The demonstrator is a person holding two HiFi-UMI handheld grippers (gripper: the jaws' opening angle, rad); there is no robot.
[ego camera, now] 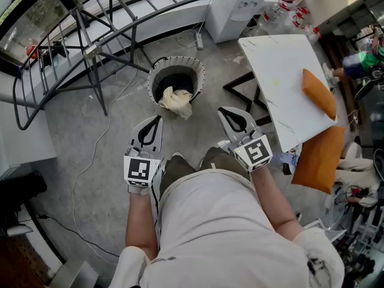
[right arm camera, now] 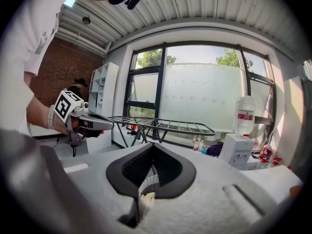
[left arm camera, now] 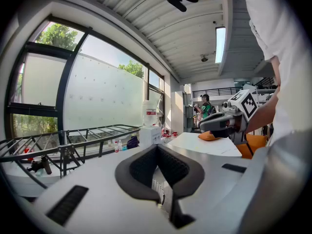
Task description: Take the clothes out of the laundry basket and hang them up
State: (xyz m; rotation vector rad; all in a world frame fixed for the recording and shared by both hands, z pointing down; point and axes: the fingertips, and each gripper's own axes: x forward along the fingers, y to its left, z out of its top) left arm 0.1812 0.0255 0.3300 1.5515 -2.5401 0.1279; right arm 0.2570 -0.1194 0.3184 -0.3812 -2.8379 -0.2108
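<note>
1 cloth (ego camera: 176, 101) in basket (ego camera: 153, 75), beyond left gripper (ego camera: 158, 119), right gripper (ego camera: 222, 110)

readable text: none | water bottle (right arm camera: 245, 115) right of the drying rack (right arm camera: 165, 126): red label, print too small to read | left cube (ego camera: 143, 170), right cube (ego camera: 257, 152): black-and-white square patterns, no letters

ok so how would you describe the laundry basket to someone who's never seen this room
Find the big dark metal drying rack; on the concrete floor between its leg and the tilted white table stands the laundry basket. It is the only round tub there, with a pale ribbed wall, a dark inside and a cream cloth draped over its near rim.
</note>
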